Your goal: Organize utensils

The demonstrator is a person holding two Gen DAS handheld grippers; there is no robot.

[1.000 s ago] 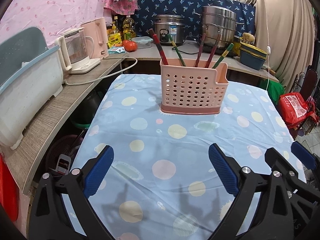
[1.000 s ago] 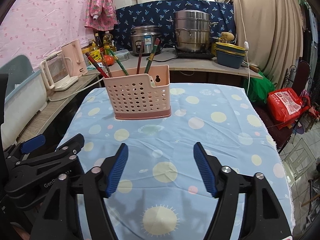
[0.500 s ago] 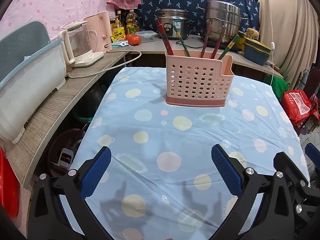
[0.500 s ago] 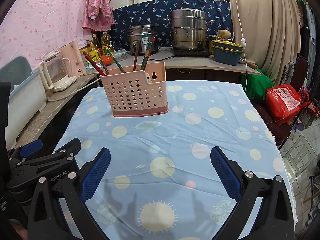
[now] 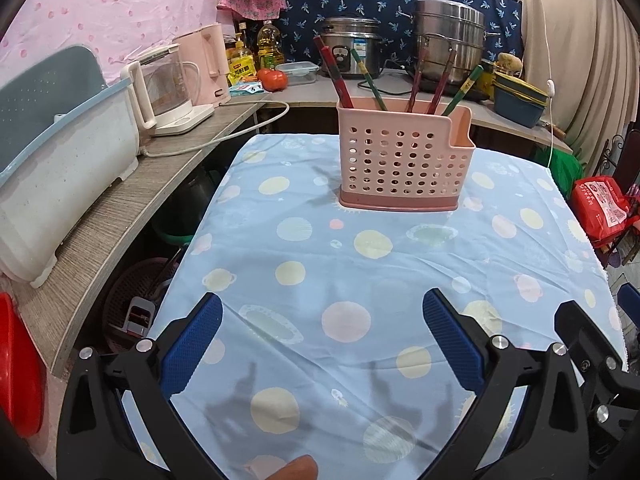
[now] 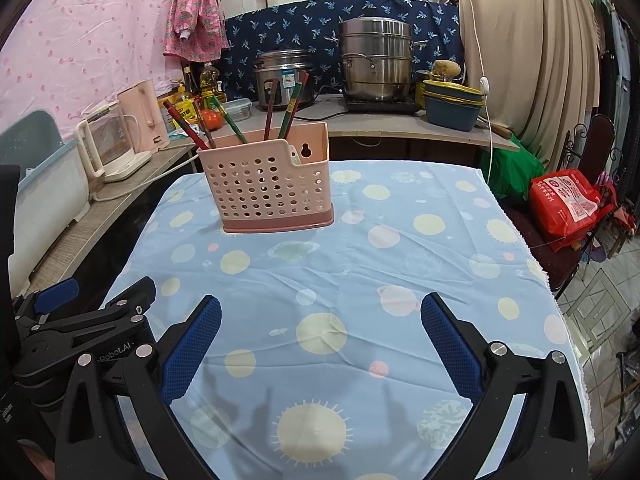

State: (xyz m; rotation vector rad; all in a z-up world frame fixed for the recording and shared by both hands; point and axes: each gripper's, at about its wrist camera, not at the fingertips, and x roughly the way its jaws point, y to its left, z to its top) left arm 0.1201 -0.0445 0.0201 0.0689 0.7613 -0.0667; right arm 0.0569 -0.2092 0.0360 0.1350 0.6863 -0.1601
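1. Around the table: a glass kettle (image 5: 160, 92) and a pink kettle (image 5: 204, 66) on the left counter, a white tub (image 5: 60, 168) nearer, a rice cooker (image 5: 352, 50) and a steel steamer pot (image 5: 448, 48) on the back counter, a red bag (image 6: 568, 204) on a chair at right
2. Nothing lies between the grippers and the pink utensil holder (image 5: 404, 160)
3. The holder stands upright on the far half of the table, well apart from both grippers, with about five chopsticks (image 5: 334, 72) leaning in it
4. The left gripper (image 5: 322, 344) is spread wide with nothing between its blue pads; the right gripper (image 6: 320, 346) has just been opening and stands wide, also with nothing in it
5. The table wears a light blue tablecloth (image 6: 360, 280) with pastel dots; pink sheet and navy print cloth hang behind
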